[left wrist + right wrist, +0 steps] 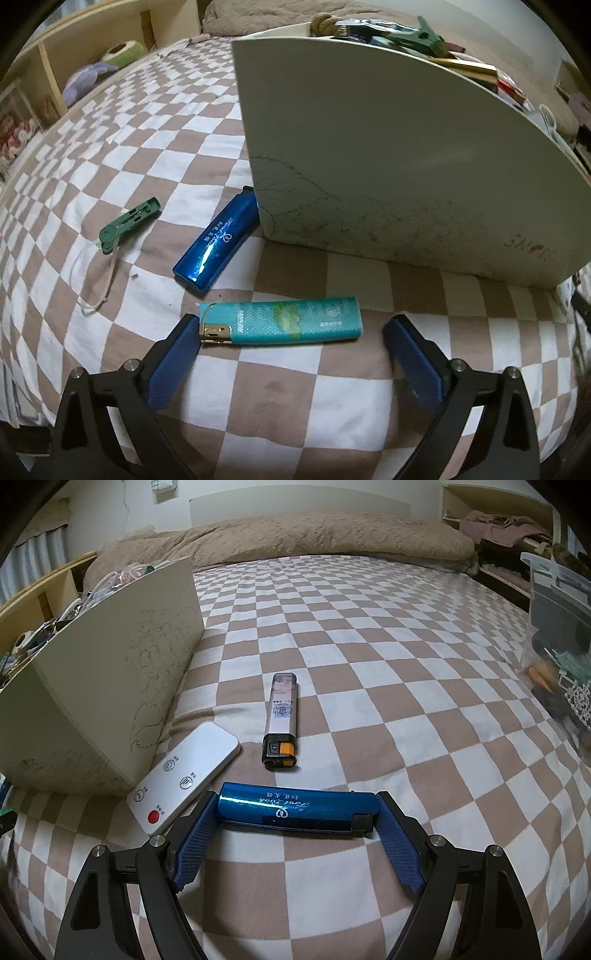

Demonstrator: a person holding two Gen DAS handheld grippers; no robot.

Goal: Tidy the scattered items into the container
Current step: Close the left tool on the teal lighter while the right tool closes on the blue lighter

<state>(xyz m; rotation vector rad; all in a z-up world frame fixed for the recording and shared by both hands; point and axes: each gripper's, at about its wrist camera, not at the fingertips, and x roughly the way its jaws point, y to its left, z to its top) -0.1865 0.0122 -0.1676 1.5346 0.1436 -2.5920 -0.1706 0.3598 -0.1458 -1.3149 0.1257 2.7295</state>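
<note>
Left hand-held gripper [293, 322] wide apart, low over the checked bed [295, 406], straddling a teal lighter [280, 323] that lies crosswise. Left pad tip touching, or all but touching, the lighter's gold metal end; right pad clear of the other end, bare cloth between. No grip on it.

Just beyond, an other blue lighter [218, 243] flat on the bed, its far end against the near left corner of the box [369, 147]. Further left, well apart from the box, a green clip [129, 225] with a pale cord trailing nearward. Box upright, cream-walled, faint line drawings along its base, heaped to the rim with small things, a green peg [430, 37] on top.

Right hand-held gripper [298, 801] clamped lengthwise on a blue lighter [299, 808], one pad pressed to each end, the black nozzle end to the right. Hard to say whether lifted or resting on the bed [369, 664].

Left of that gripper, a white remote [184, 771] with a red button, angled, its far side against the box [110, 664] corner. Beyond the gripper, a silver lighter [281, 720] with an orange tab, pointing away, apart from the rest. At the far end of the bed, a beige blanket [314, 535]; at the right edge, a clear bin [554, 590].
</note>
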